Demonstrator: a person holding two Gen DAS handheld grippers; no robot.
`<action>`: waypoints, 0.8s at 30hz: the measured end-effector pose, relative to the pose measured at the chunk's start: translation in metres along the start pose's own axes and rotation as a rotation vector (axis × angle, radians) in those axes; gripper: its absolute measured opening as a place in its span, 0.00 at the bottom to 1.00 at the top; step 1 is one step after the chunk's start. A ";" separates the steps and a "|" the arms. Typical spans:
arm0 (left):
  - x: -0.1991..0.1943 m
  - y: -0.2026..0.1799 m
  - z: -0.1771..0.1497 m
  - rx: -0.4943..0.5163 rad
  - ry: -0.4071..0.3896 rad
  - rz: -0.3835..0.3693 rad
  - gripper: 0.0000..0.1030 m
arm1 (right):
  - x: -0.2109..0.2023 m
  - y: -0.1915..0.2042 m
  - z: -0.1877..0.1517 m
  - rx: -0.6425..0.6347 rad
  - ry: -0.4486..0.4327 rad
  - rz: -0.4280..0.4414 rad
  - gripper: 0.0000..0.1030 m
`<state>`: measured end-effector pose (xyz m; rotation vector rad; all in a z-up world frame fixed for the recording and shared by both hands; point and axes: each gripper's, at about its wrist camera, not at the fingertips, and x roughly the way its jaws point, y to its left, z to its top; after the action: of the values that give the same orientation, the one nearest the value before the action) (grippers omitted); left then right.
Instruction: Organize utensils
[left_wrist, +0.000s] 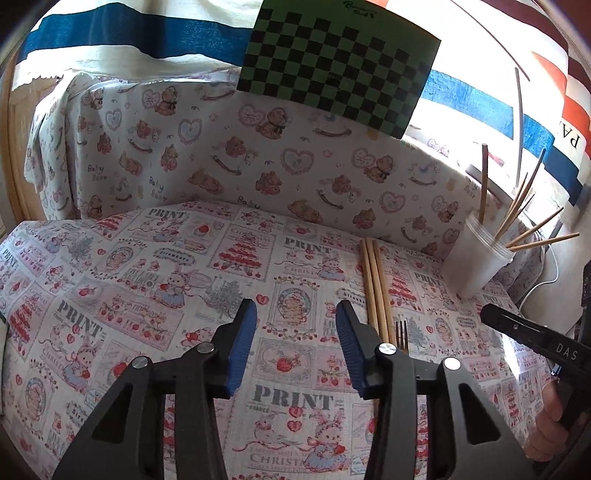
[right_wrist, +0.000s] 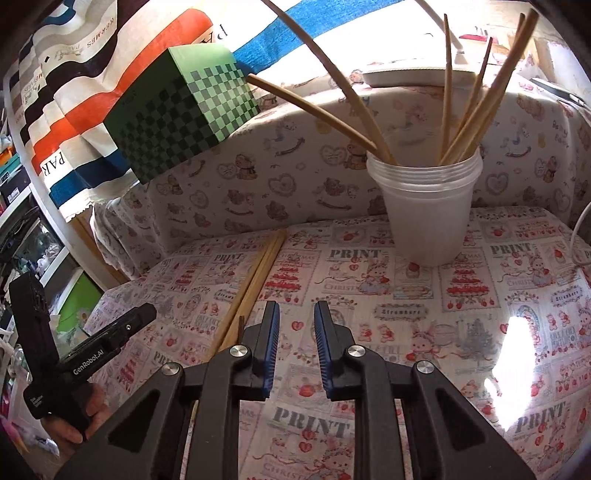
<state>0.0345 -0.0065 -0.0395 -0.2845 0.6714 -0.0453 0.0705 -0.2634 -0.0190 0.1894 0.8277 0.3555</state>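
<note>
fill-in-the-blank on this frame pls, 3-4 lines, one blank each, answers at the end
1. The upright chopsticks stand inside a stack of translucent ____.
2. The loose chopsticks lie flat on the printed ____.
3. Beside them lies a metal ____.
4. Both the left gripper and the right gripper hold ____.

Missing words: cups; tablecloth; fork; nothing

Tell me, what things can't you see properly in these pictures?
- Fork: in the left wrist view only the tines show; the left gripper hides its handle.
- Loose chopsticks: in the right wrist view their near ends vanish under the right gripper.
- Cup: its cloudy wall hides the bottoms of the sticks standing inside.
- Tall sticks in the cup: the top edge cuts off some tips.
</note>
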 end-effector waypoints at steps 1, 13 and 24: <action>0.000 -0.001 0.000 0.011 0.000 0.010 0.39 | 0.006 0.004 0.002 0.006 0.030 0.022 0.22; -0.006 0.005 0.001 0.042 -0.021 0.119 0.35 | 0.082 0.037 0.013 -0.003 0.289 0.033 0.22; -0.008 0.007 0.003 0.014 -0.046 0.165 0.55 | 0.098 0.054 0.005 -0.084 0.278 -0.043 0.03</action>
<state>0.0293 0.0020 -0.0343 -0.2155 0.6463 0.1144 0.1227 -0.1767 -0.0664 0.0431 1.0870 0.3801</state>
